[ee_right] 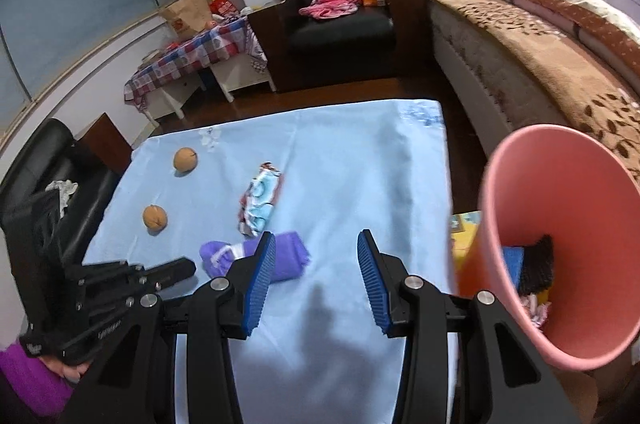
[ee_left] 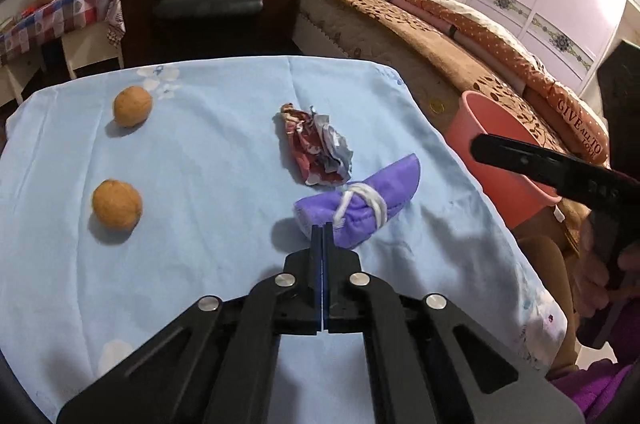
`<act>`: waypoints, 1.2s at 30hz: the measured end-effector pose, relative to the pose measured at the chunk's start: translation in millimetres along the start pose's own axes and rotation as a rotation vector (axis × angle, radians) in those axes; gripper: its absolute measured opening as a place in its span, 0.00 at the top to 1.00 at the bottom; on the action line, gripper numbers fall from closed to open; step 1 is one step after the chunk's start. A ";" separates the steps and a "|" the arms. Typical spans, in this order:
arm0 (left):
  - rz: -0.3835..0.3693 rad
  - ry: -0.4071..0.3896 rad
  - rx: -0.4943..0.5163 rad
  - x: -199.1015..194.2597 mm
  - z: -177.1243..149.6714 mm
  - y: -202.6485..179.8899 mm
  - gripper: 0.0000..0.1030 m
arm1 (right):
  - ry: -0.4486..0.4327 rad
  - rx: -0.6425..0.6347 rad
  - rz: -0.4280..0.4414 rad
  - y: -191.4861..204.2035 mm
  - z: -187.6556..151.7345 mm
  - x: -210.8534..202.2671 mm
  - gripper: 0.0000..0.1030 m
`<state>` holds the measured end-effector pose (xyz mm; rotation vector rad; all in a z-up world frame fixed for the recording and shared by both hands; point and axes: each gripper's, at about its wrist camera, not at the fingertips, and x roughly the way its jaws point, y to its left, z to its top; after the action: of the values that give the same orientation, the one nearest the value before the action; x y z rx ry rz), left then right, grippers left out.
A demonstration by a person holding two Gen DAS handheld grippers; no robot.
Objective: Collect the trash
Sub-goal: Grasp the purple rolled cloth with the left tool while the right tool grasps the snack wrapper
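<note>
Left wrist view, left to right. Two walnuts (ee_left: 132, 105) (ee_left: 117, 204) are lying at 9 to 10 o'clock on the blue tablecloth (ee_left: 208, 152). The crumpled wrapper (ee_left: 316, 148) is sitting near centre, toward 12 o'clock. Just beside it, at 4 o'clock from it, the purple cloth roll (ee_left: 360, 202), tied with white string, is lying with its long axis running from 7 to 1 o'clock; its rounded end is pointing at 1 o'clock, toward the pink bin (ee_left: 500, 160), which is standing off the table's edge at 3 o'clock. The left gripper (ee_left: 322, 230) is hovering with its jaws pressed together, tips at the roll's near end; whether they are pinching fabric cannot be told.

Right wrist view. The right gripper (ee_right: 316, 276) is hanging with its jaws spread wide and holding nothing; the roll (ee_right: 256, 260) is lying partly behind its left finger, and the bin (ee_right: 560, 244) is already holding some items.

Risks, as judged: pressed-together tips are likely pushing the roll rather than seizing it, sliding it into the wrapper or rucking the tablecloth. A pinch on one end is letting the roll swing and slip during carrying. The walnuts are liable to roll if the tablecloth is tugged.
</note>
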<state>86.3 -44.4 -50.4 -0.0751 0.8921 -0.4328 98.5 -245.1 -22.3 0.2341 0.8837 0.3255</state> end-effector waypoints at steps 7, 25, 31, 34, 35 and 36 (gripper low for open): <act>-0.044 -0.041 -0.074 -25.4 -7.5 15.5 1.00 | 0.047 -0.007 0.052 25.9 22.5 35.6 0.59; -0.088 0.032 0.135 0.7 22.0 -5.3 0.50 | 0.134 0.010 0.046 26.3 40.6 78.0 0.95; -0.095 0.084 0.293 30.0 33.4 -25.5 0.50 | 0.056 0.080 0.035 -5.8 44.2 34.5 0.95; -0.081 0.126 0.348 46.6 32.7 -30.7 0.50 | 0.039 0.112 0.030 -20.4 39.9 20.2 0.95; -0.073 0.137 0.356 50.8 32.6 -31.2 0.50 | 0.034 0.122 0.028 -25.5 37.7 15.2 0.95; -0.060 0.146 0.365 55.7 31.9 -31.7 0.50 | 0.031 0.128 0.026 -28.1 36.0 12.6 0.95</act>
<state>130.6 -99.0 -63.8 0.2679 0.9431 -0.6569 139.3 -268.8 -18.6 0.3605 0.9341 0.2978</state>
